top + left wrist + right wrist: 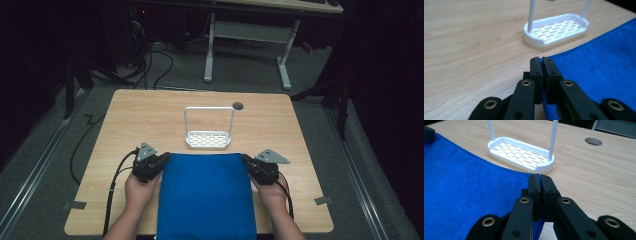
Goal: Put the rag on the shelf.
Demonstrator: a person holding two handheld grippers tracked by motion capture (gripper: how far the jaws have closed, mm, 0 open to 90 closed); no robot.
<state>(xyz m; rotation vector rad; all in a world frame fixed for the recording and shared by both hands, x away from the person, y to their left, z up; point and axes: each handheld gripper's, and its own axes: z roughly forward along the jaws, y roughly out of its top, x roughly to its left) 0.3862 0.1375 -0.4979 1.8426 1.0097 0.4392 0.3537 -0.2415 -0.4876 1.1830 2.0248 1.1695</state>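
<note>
Blue cloth [206, 195] far corners pinched | left claw [165, 159] | right claw [246, 160]

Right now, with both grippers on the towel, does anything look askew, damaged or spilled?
Nothing stands out. The blue towel lies flat, its far corners pinched by the left gripper and right gripper. The white rack stands upright behind it on the table, with no spills.

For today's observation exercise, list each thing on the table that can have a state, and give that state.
Blue cloth: spread flat, far corners pinched.
Left tool: shut on the blue cloth's corner.
Right tool: shut on the blue cloth's other far corner.
White rack: upright, empty, just beyond the cloth.
</note>
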